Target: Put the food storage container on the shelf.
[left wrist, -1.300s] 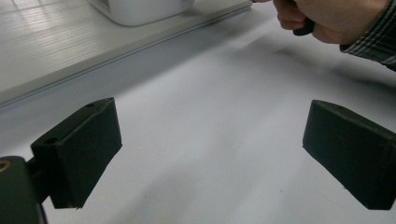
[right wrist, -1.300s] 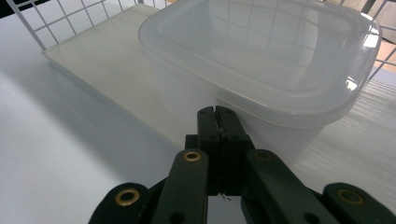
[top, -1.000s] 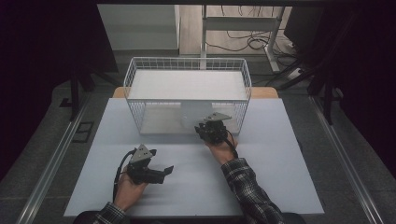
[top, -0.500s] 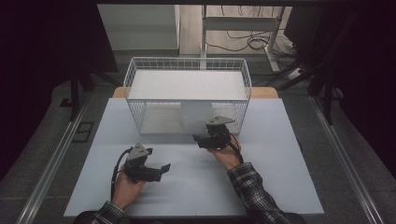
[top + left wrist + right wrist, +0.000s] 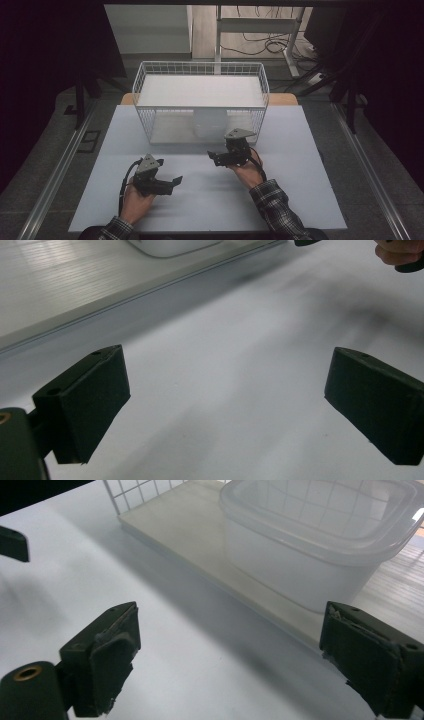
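Nearest me, my left hand-held gripper hovers released over the bare table. My right hand-held gripper, jaws just opening, holds nothing. Beyond it the translucent plastic container sits inside the wire basket, its far rim cut off and blurred behind the mesh.

Table: my white table top, pale and matt, wooden edge showing at its far corners.
Basket: white wire basket stands on the far middle.
Container: clear plastic container sits inside, on the basket's floor.
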`<state>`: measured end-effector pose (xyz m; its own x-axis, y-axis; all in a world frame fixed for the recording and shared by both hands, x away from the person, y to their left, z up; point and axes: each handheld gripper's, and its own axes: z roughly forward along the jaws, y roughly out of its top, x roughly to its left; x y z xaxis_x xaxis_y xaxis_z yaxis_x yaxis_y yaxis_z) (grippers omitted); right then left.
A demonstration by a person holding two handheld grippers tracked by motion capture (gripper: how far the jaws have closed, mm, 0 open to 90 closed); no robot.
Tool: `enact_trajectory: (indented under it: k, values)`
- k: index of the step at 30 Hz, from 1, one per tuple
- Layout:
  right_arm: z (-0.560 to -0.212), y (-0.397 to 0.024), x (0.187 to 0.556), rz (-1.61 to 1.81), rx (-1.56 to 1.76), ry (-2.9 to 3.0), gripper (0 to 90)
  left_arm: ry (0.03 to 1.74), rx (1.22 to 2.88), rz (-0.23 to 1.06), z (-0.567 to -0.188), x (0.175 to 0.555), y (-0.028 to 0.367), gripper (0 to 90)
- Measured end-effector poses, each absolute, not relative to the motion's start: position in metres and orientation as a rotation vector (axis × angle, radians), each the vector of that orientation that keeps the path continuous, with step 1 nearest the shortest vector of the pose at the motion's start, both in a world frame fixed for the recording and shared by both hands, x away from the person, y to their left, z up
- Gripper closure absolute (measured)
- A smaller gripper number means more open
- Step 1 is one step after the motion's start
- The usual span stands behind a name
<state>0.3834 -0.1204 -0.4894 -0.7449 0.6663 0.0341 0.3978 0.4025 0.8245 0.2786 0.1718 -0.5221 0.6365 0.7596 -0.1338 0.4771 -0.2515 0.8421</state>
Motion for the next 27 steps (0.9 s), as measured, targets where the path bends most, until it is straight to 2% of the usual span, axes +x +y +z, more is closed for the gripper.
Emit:
enact_trajectory:
  k: [16,27]
  values:
    - [-0.49,-0.131,0.36,1.22,0.896,2.44,3.1,0.954,1.928,0.293,-0.524,0.278,0.174,3.9]
    - [-0.486,-0.14,0.348,1.217,0.894,2.449,0.8,0.96,1.931,0.296,-0.522,0.273,0.178,4.3]
